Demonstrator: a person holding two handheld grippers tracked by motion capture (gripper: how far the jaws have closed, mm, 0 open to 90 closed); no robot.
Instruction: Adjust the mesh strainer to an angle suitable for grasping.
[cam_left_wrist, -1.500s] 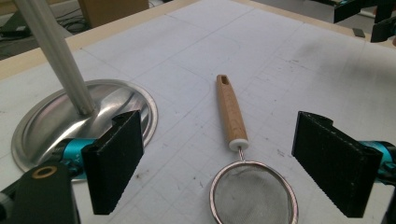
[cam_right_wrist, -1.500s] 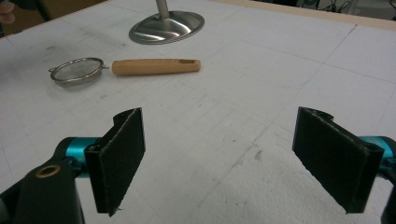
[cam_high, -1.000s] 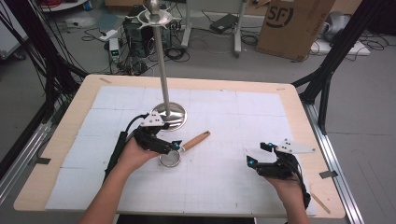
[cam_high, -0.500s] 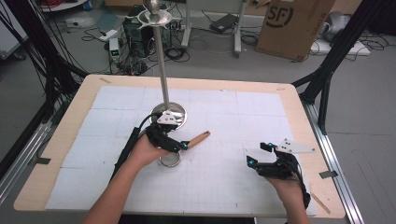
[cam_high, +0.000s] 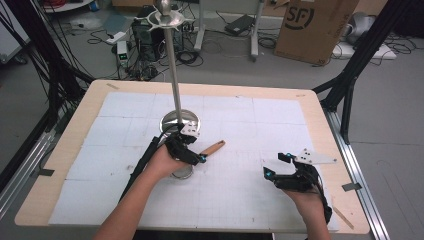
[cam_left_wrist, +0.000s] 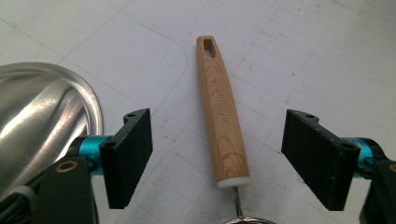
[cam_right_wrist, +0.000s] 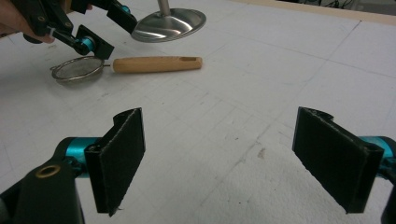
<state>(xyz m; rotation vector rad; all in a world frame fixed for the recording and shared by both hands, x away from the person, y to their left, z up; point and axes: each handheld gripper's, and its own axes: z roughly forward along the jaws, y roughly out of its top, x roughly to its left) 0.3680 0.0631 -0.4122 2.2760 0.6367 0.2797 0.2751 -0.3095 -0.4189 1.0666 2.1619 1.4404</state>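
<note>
A white gridded mat (cam_high: 250, 130) covered the wooden table (cam_high: 320, 107), and a tall metal stand (cam_high: 172, 75) rose from its round shiny base (cam_high: 181, 120) near the middle, with cables and a cardboard box (cam_high: 315, 25) on the floor beyond. The left gripper (cam_high: 192, 150) hung just over a small strainer (cam_right_wrist: 77, 70) lying flat on the mat beside the base, its jaws having just been closing yet apart on either side of the wooden handle (cam_left_wrist: 222, 116) without touching it. The right gripper (cam_high: 277, 165) rested well apart near the table's right edge, jaws wide and holding nothing.
</note>
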